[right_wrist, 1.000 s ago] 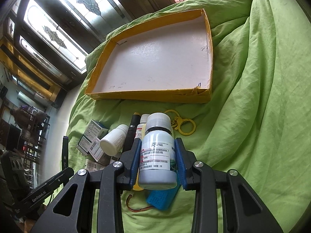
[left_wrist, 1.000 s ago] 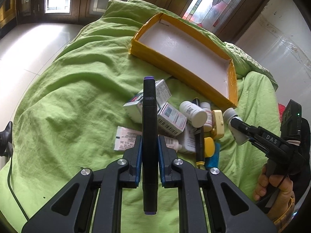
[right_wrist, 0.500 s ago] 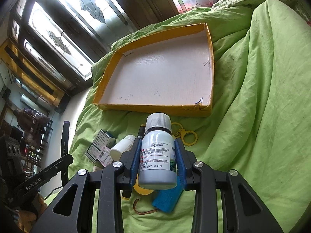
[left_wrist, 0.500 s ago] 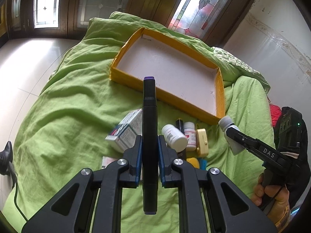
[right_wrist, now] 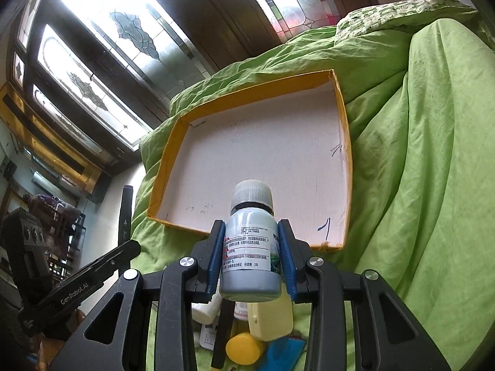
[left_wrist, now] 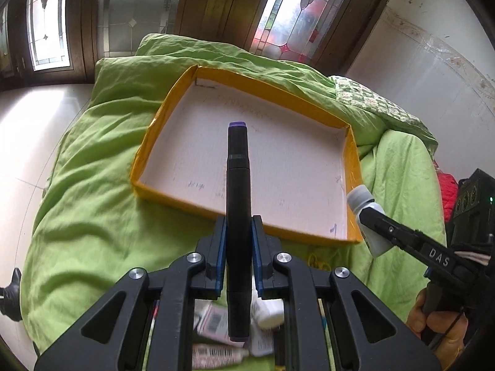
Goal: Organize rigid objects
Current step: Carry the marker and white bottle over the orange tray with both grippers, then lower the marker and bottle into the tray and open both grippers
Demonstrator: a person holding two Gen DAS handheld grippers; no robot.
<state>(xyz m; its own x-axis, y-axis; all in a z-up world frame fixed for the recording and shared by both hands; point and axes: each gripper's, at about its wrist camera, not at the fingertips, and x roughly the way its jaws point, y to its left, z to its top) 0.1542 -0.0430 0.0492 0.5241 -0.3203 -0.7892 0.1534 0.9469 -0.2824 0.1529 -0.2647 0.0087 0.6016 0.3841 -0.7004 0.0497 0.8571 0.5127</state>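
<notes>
Black marker (left_wrist: 237,204), purple at both ends, clamped mid-barrel by the left gripper (left_wrist: 237,247), its fingers closed tight on it, tip poised over the near wall of the yellow tray (left_wrist: 145,142). It looks stiff, light and smooth, so I'd judge that mid-barrel hold sensible, as it could swing if pinched near an end. The grey-capped bottle (right_wrist: 251,250) sits upright in the right gripper (right_wrist: 252,259), fingers part-way closed on its labelled body, also just short of the tray's near wall. Hard plastic, probably a bit heavier, and round, so the grip on the flat label zone seems best. The tray's white floor is bare. It lies on a rumpled green bedcover (left_wrist: 86,216), soft footing. More small bottles and boxes wait nearer than the tray. Beyond it, stained-glass windows (right_wrist: 123,40).
</notes>
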